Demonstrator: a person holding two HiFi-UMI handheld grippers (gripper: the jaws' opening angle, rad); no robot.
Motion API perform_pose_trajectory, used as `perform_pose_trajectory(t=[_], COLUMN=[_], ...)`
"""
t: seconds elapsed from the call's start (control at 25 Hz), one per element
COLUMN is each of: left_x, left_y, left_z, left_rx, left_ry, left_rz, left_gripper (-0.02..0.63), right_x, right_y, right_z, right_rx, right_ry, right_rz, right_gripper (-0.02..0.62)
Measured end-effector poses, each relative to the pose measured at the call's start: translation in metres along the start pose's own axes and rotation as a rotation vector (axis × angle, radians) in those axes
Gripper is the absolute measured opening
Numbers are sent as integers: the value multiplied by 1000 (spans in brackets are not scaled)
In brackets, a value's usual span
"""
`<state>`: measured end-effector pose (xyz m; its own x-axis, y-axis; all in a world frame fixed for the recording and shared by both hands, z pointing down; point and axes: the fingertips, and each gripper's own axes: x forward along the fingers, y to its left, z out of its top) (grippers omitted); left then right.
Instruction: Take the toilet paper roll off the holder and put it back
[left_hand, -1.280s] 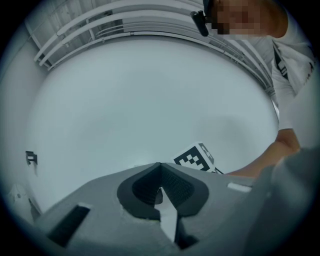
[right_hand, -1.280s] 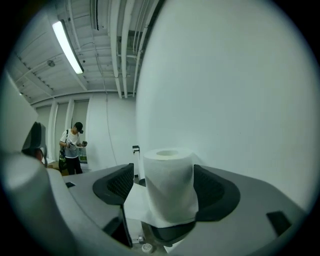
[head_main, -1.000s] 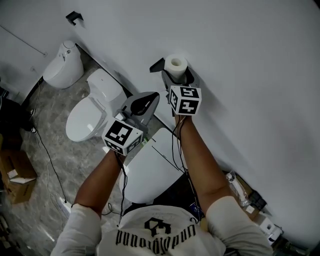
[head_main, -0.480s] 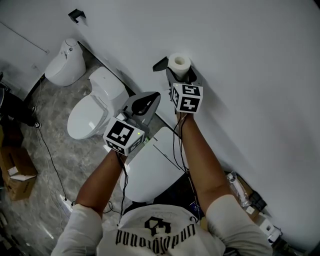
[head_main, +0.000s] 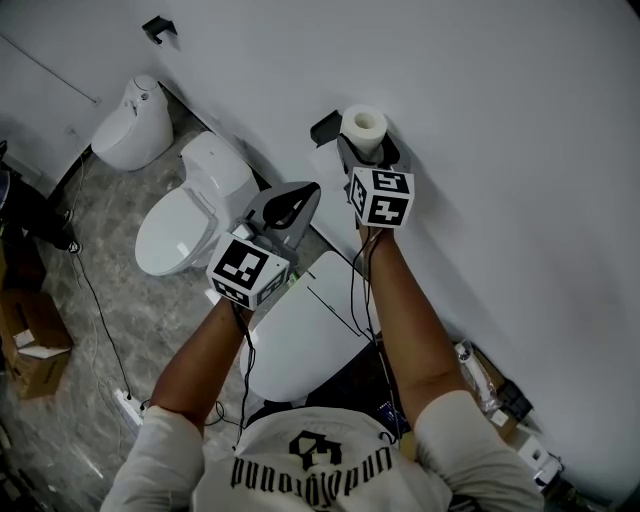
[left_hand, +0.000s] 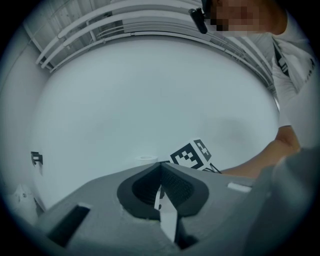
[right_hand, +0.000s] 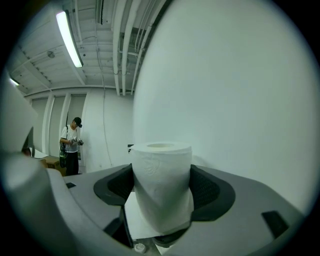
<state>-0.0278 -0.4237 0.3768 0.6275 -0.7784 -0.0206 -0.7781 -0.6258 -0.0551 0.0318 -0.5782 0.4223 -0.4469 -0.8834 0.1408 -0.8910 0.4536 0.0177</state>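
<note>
The right gripper (head_main: 366, 158) is raised close to the white wall (head_main: 500, 120), and its jaws are clamped on the toilet paper roll (head_main: 362, 126), one jaw on each side of the paper. The roll stands upright in that grip, its open core facing up, and a loose flap of paper hangs at its lower end in the right gripper view (right_hand: 161, 185). The black holder (head_main: 325, 128) is fixed to the wall just beside the roll, on its left in the head view; whether the two touch cannot be told. The left gripper (head_main: 305, 195) hovers lower and to the left of the right one, apart from the roll, with its jaws pressed together tip to tip and nothing between them (left_hand: 161, 167). In the left gripper view the right gripper's marker cube (left_hand: 192, 155) and the top of the roll show just past those closed jaws. Below the grippers is a white toilet (head_main: 300, 340) with its lid down, and a second toilet (head_main: 190, 215) stands further left along the wall on the grey marbled floor (head_main: 100, 300). A cardboard box (head_main: 30, 350) sits at the left edge of the floor. In the right gripper view another person (right_hand: 70, 145) stands far off in the room.
</note>
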Motion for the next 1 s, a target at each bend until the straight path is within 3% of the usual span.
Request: perform_pose_trajectory(t=[0.36,1.0], left_x=[-30,-113], left_y=[-17,-53], left_z=[16,41], left_rx=[-4,36], left_ry=[-20,-32], left_rz=[-12,-44], left_gripper=[14,14], right_x=[-50,-159], right_y=[12,83], right_z=[21,30], right_rx=[-30,-58], right_ry=[-24,-36], right_rz=[5,72], right_gripper=[330,328])
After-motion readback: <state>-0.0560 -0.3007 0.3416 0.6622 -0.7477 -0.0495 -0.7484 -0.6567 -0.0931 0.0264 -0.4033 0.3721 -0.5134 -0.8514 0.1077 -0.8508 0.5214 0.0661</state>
